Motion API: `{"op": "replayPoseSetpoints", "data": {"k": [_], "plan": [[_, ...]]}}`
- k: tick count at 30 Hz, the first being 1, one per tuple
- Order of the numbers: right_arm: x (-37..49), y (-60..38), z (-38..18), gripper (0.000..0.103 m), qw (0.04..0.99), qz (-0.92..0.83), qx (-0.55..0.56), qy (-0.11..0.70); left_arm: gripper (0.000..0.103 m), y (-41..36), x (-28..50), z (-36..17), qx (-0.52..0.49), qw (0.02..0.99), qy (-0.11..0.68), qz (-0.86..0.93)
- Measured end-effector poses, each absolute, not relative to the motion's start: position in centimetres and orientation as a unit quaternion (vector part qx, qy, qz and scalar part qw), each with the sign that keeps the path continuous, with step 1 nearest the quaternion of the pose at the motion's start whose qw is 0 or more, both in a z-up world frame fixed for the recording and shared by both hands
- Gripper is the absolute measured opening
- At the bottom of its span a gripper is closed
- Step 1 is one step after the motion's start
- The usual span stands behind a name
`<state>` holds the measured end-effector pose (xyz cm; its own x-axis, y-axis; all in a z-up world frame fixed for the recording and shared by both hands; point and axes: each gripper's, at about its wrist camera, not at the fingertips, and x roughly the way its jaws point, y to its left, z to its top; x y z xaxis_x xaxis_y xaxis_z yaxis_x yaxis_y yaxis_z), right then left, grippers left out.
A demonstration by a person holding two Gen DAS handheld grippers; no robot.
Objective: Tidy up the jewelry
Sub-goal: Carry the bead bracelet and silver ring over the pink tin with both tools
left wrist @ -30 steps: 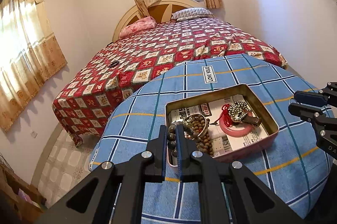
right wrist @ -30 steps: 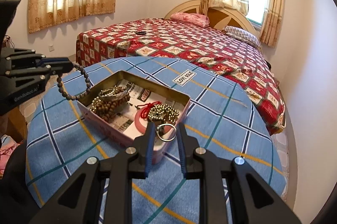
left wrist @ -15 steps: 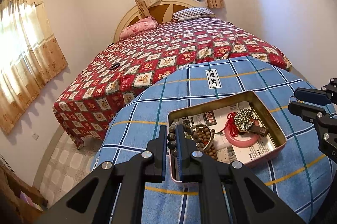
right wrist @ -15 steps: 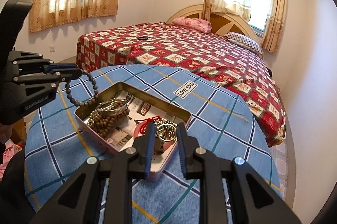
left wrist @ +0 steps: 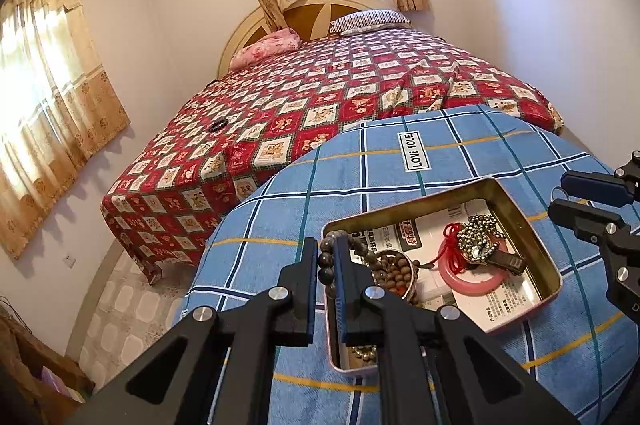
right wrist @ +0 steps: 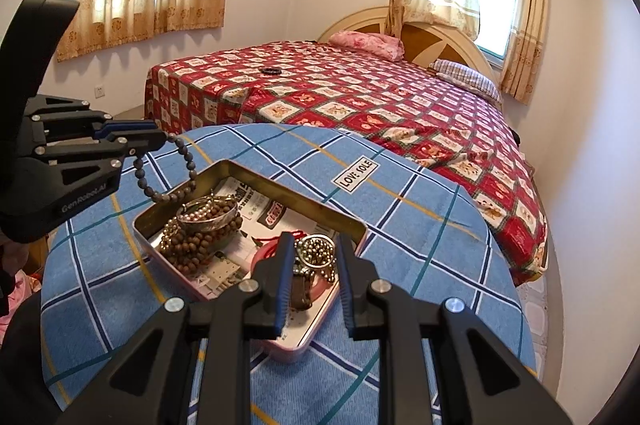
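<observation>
Your left gripper [left wrist: 323, 257] is clamped on the grey bead bracelet [right wrist: 168, 181], out of the tin [left wrist: 516, 203]. Right gripper [right wrist: 311, 257] holds a metal ring [right wrist: 318, 245]. Brown beads [right wrist: 200, 239], pink bangle [left wrist: 472, 275] remain inside.

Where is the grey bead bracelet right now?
The grey bead bracelet hangs from the left tool, over the tin's left end, beside the brown beads.

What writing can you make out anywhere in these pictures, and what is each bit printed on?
"LOVE SOLE": white label sewn on the blue checked cloth.
"GenRobot.AI": side of the left claw, as seen from the right wrist view.
Printed paper lining the tin: red and black characters, too small and blurred to read.
Nothing else carries legible text.
</observation>
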<state>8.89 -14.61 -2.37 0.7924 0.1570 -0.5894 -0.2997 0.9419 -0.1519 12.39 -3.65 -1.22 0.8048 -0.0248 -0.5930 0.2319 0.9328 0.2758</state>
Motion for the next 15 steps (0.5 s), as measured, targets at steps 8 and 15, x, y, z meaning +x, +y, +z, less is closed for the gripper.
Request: {"op": "replayPoseSetpoints", "data": {"k": [8, 15], "plan": [[10.4, -13.9, -2.9, 0.023, 0.935, 0.127, -0.120, 0.307, 0.007, -4.0, 13.4, -1.8, 0.173, 0.932, 0.311, -0.068], [11.2, -13.5, -3.2, 0.023, 0.934, 0.127, -0.120, 0.311, 0.007, -4.1, 14.0, -2.2, 0.174, 0.930, 0.316, -0.064]]}}
